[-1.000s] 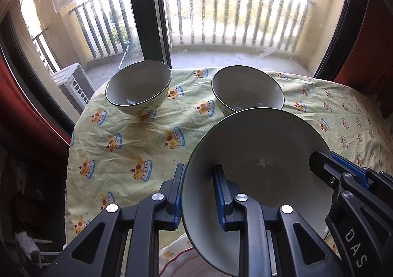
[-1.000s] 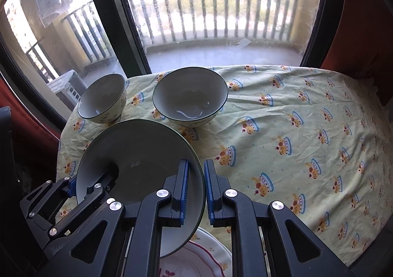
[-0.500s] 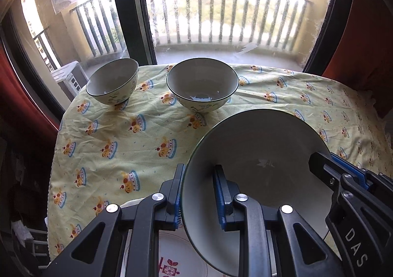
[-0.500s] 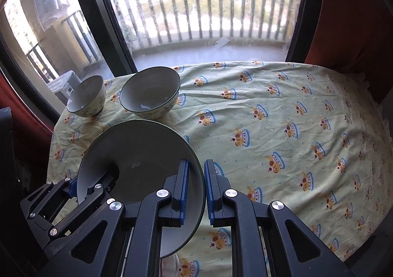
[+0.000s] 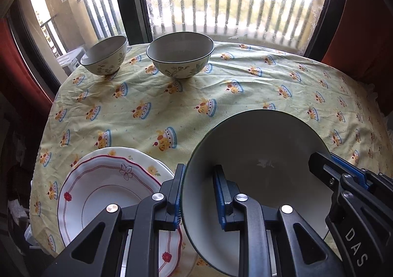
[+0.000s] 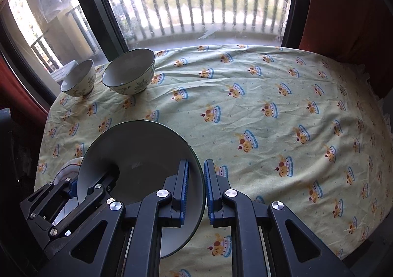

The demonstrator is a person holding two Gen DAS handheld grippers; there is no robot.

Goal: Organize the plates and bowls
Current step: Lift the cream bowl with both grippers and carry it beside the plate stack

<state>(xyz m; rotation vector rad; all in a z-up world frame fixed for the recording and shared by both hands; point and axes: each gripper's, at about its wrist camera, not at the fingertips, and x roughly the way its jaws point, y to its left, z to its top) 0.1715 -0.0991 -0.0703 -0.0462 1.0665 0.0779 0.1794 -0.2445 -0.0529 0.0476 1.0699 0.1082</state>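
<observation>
Both grippers have carried the large bowl point(image 5: 258, 178) rightward across the table since a second ago, so the two small bowls have slid toward the far left and a stack of plates point(image 5: 105, 191) has come into sight near the left gripper. Held off the cloth between the two tools, the large bowl is smooth, glazed, pale grey inside with a thin dark rim, and tilted toward the cameras. Pinching its left rim is the left gripper point(image 5: 199, 193), its blue ribbed pads shut on the wall, one inside and one outside. On the opposite rim the right gripper point(image 6: 196, 191) is clamped the same way. Both black tools point steeply downward. At the far left stand a small floral bowl point(image 5: 104, 55) and, just beside it to the right but apart, a wider floral bowl point(image 5: 180, 54), both upright. Scalloped white plates with red line and flower trim lie stacked at the near left. A wrinkled yellow tablecloth point(image 6: 270, 105) printed with cakes covers the round table, before a balcony window point(image 6: 196, 1).
</observation>
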